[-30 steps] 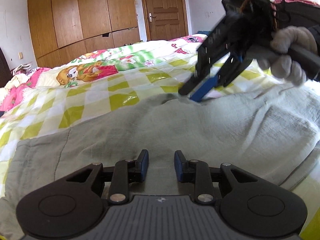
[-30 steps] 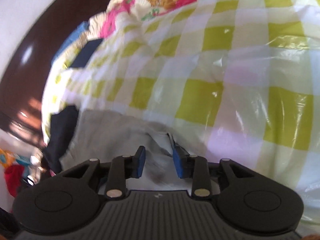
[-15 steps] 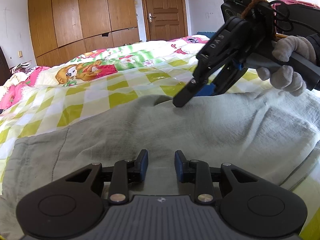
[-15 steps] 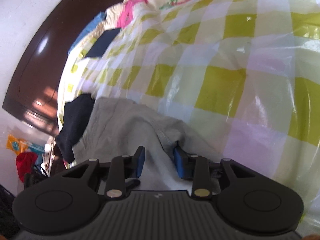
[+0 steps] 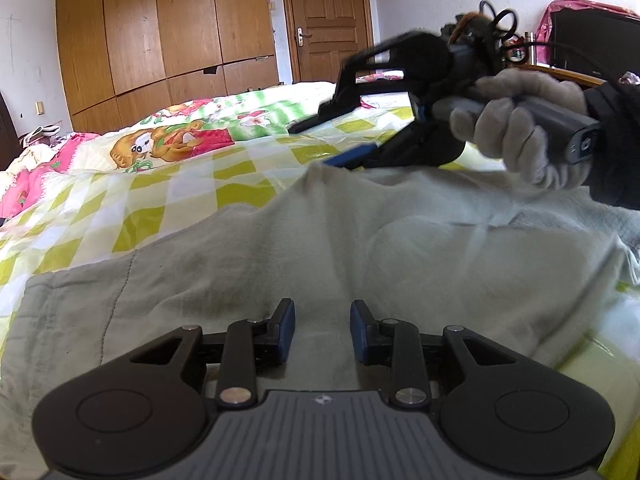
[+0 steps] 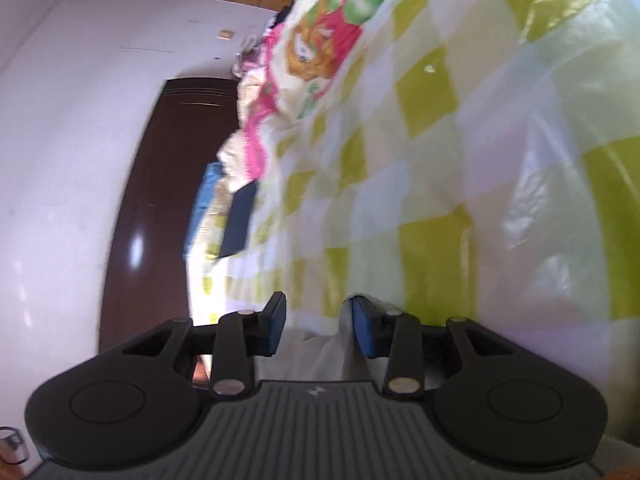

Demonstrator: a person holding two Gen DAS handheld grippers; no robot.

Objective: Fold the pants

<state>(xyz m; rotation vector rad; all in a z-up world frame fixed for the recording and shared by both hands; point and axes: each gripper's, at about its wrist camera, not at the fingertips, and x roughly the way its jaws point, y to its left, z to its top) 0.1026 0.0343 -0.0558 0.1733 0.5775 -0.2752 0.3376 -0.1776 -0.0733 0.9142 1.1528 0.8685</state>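
Observation:
Grey pants (image 5: 360, 248) lie spread across the bed in the left wrist view. My left gripper (image 5: 322, 334) hovers low over their near part, jaws apart, with only flat cloth under the gap. A gloved hand (image 5: 516, 128) holds my right gripper (image 5: 320, 140) at the pants' far edge, rolled onto its side, its lower blue pad (image 5: 354, 156) close to the raised hem. In the right wrist view the right gripper (image 6: 320, 328) stands open, and a fold of the grey pants (image 6: 340, 344) rises between its fingers beside the right pad without being pinched.
A yellow-and-white checked cover (image 5: 132, 216) lies on the bed, with a cartoon quilt (image 5: 172, 144) behind it. A wooden wardrobe (image 5: 160, 28) and a door (image 5: 328, 16) stand at the back. A dark headboard (image 6: 160, 208) and a dark blue item (image 6: 238, 224) show at the bed's end.
The right gripper has rolled onto its side and sunk toward the pants' far edge, shifting right in the left wrist view. Its jaws have spread slightly. The left gripper has kept still.

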